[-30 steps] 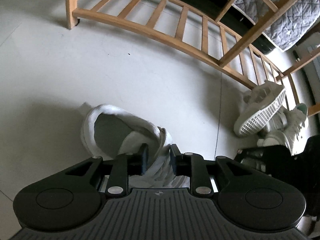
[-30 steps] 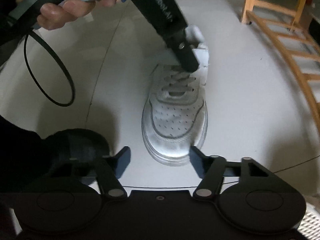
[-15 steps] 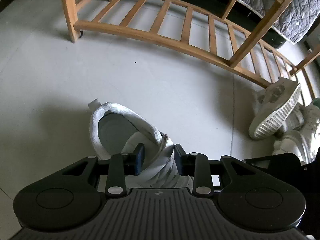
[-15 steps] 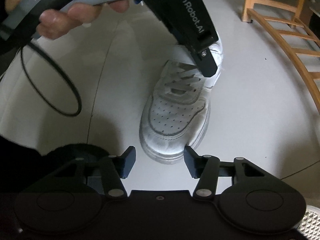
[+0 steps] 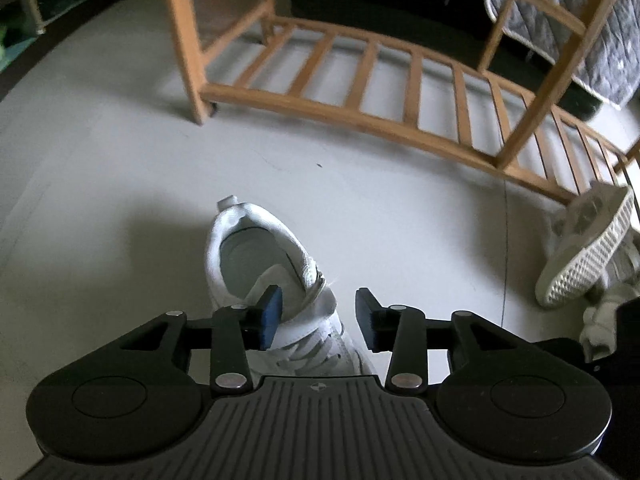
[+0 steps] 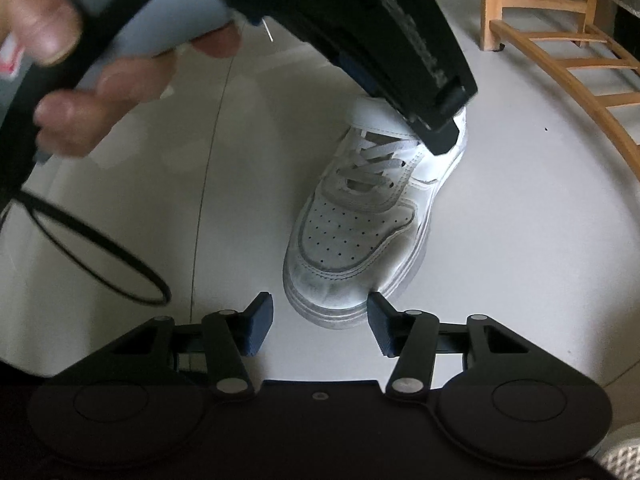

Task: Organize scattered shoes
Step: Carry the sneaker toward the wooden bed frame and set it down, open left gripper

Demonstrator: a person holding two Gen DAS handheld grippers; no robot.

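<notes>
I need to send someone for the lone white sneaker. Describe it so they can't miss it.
Start at the wooden slatted rack. On the bare floor in front of it stands the white lace-up sneaker, upright and alone. The other pale shoes lie heaped at the rack's far end, one showing its sole.

Pale lettering runs along the side of the left gripper [image 6: 424, 120] in the right wrist view, too blurred to read. No other text, brand or number is legible anywhere.
</notes>
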